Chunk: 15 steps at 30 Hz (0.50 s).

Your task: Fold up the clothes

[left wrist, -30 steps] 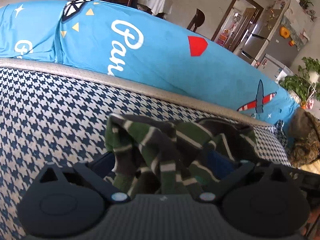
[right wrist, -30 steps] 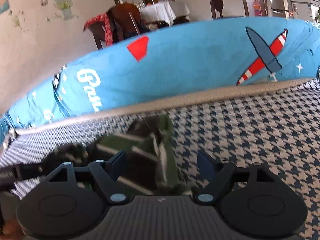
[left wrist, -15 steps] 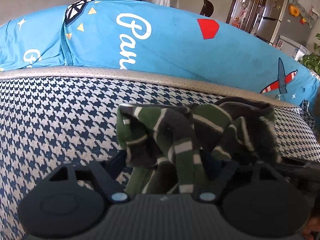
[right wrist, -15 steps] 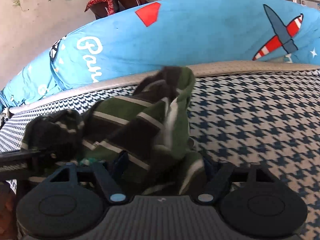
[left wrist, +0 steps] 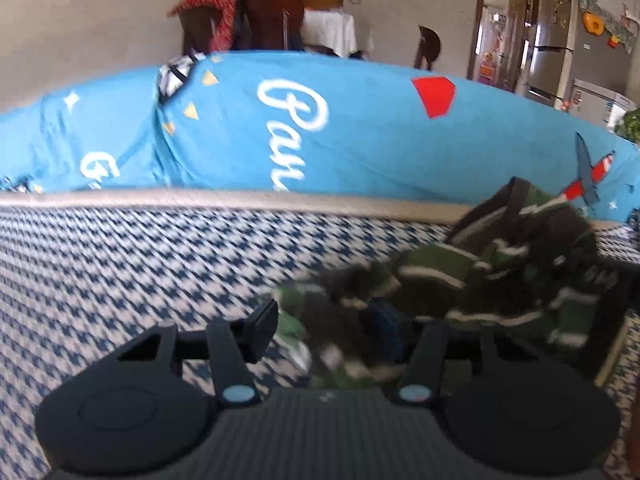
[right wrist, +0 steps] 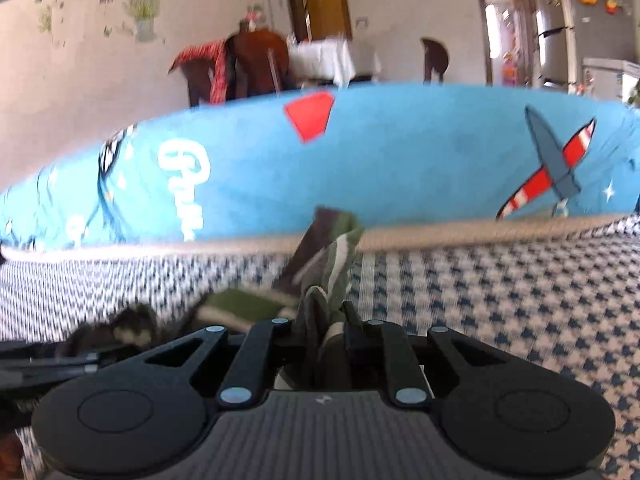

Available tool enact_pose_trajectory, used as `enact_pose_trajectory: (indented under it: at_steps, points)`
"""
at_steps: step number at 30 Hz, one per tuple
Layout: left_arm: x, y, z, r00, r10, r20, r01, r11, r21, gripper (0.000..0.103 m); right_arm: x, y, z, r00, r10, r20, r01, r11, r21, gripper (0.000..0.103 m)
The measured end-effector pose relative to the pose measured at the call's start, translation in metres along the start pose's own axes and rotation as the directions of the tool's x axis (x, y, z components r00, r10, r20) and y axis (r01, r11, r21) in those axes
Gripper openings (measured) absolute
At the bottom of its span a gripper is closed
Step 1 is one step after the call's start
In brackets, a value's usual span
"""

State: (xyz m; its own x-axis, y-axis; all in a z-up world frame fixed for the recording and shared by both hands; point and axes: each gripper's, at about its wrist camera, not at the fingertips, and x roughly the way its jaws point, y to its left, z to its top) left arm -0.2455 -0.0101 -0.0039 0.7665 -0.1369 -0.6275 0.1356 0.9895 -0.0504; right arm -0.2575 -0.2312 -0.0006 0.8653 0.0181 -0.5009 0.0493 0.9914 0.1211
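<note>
A green, black and white striped garment (left wrist: 440,280) lies bunched on the houndstooth cover (left wrist: 120,272). In the left wrist view it runs from between my left gripper's (left wrist: 324,328) jaws off to the right. Those jaws are closing with cloth between them, and the left pad (left wrist: 262,330) still stands a little clear of it. In the right wrist view my right gripper (right wrist: 326,316) is closing and pinches a fold of the garment (right wrist: 332,256), which stands up past the fingertips. The picture is blurred.
A long blue quilt roll (left wrist: 360,152) with white lettering and a plane print lies along the far side, behind a beige piped edge (left wrist: 240,200). Beyond it stand dark chairs (right wrist: 256,64), a white-clothed table and a fridge (left wrist: 552,64).
Both pairs of jaws have narrowed; the right ones closed onto a fold of the garment. In the left view the garment has shifted to the right and both cameras have tipped upward.
</note>
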Motion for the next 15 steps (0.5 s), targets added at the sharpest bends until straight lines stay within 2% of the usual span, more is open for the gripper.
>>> enact_pose_trajectory:
  at_steps: [12,15]
  points:
    - [0.013,0.029,0.000,0.993,0.113,-0.045,-0.116,0.991,-0.073,0.052,0.000,-0.009,0.026,0.994,-0.028,0.101,0.016,0.993,0.121,0.015]
    - [0.016,0.034,0.000,0.990,0.130,-0.061,-0.135,0.987,-0.088,0.054,0.003,-0.015,0.031,0.992,-0.062,0.110,0.042,0.985,0.168,0.014]
